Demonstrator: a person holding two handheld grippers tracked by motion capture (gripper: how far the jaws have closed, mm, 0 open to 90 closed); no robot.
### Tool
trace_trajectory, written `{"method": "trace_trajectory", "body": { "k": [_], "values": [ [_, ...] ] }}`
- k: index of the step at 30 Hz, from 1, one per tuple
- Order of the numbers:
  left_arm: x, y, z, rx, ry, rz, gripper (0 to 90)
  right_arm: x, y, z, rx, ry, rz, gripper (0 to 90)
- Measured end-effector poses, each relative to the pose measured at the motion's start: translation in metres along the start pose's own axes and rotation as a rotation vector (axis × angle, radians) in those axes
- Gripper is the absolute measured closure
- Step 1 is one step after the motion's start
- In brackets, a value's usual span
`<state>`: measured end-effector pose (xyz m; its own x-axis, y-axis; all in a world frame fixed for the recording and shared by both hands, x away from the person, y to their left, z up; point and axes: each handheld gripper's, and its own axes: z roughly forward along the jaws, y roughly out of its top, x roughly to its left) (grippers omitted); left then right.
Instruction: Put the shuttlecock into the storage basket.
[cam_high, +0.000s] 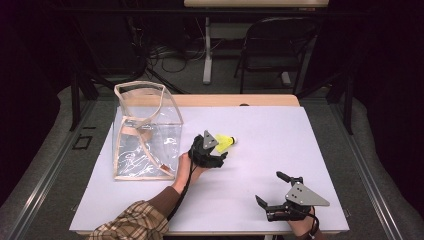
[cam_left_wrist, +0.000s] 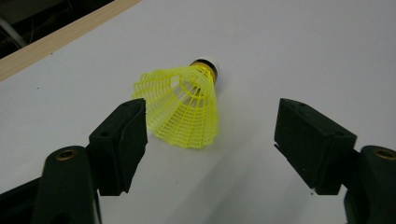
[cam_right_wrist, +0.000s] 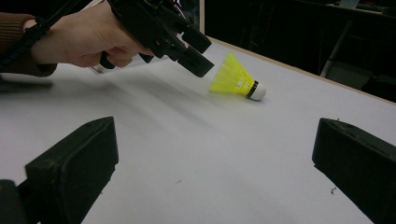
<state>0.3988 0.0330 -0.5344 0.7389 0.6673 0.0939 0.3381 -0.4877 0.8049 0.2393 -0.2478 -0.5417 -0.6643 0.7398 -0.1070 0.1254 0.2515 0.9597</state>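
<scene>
Yellow mesh shuttlecock (cam_left_wrist: 183, 106) – white cork tip, lying sideways, left hand-held gripper (cam_left_wrist: 210, 140) unclenched around skirt, right hand-held gripper (cam_right_wrist: 215, 172) released

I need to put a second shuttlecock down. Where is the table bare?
Bare: the far right stretch beyond the shuttlecock, and the middle between the left gripper and right gripper. Crowded: the left, where the clear bag stands.

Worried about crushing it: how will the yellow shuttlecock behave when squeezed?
The shuttlecock has an open mesh skirt, so it probably flexes and looks very light. Lying on its side, its cone shape may roll in an arc. The left tongs straddle its skirt, not yet pressing.
</scene>
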Motion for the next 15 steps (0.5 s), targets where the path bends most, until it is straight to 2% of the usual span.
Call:
{"method": "trace_trajectory", "body": {
  "k": [1,8,15],
  "values": [
    [0.000,0.001,0.001,0.004,0.000,-0.003,30.4,0.000,0.000,0.000,0.000,0.000,0.000,0.0],
    [-0.001,0.004,0.011,0.023,0.003,-0.006,39.5,0.000,0.000,0.000,0.000,0.000,0.000,0.0],
    [0.000,0.004,0.021,0.034,0.011,-0.036,47.4,0.000,0.000,0.000,0.000,0.001,0.000,0.0]
  ]
}}
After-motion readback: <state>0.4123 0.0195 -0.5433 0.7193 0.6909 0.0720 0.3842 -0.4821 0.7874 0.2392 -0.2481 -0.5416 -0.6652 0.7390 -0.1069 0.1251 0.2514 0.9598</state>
